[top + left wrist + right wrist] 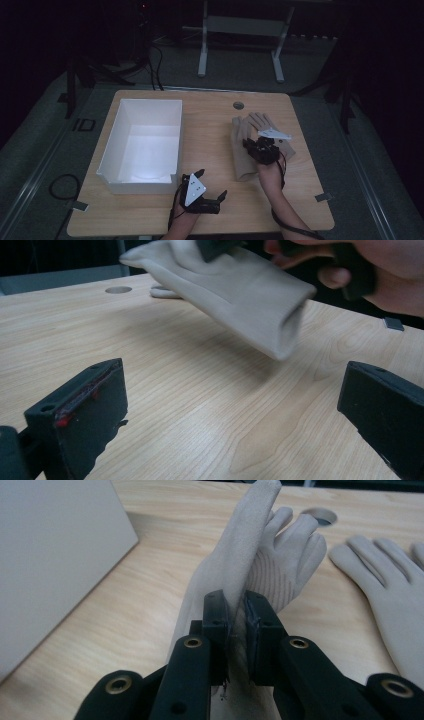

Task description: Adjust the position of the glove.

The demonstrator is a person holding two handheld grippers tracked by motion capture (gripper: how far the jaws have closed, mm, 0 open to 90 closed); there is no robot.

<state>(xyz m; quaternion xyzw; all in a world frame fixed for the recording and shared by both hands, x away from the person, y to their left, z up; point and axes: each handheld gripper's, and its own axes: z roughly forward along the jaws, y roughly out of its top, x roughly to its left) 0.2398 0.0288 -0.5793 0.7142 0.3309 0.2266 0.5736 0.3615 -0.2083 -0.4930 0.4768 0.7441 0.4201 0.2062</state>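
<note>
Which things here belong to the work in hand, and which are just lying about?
In the job:
- held glove, pinched and lifted off the table
- right gripper, shut on it
- second glove, flat on the table
- white box, open

Lying about:
- left gripper, open, idle
- table's cable hole

A broad strip of bare tabletop (207,130) runs between the white box (145,142) on the left and the gloves on the right, wide enough for a gripper to pass. The box's tall walls bar any low sideways path on that side. The lifted glove (240,575) hangs over the wood right of the strip, and a second glove (385,580) lies flat just beside it.
</note>
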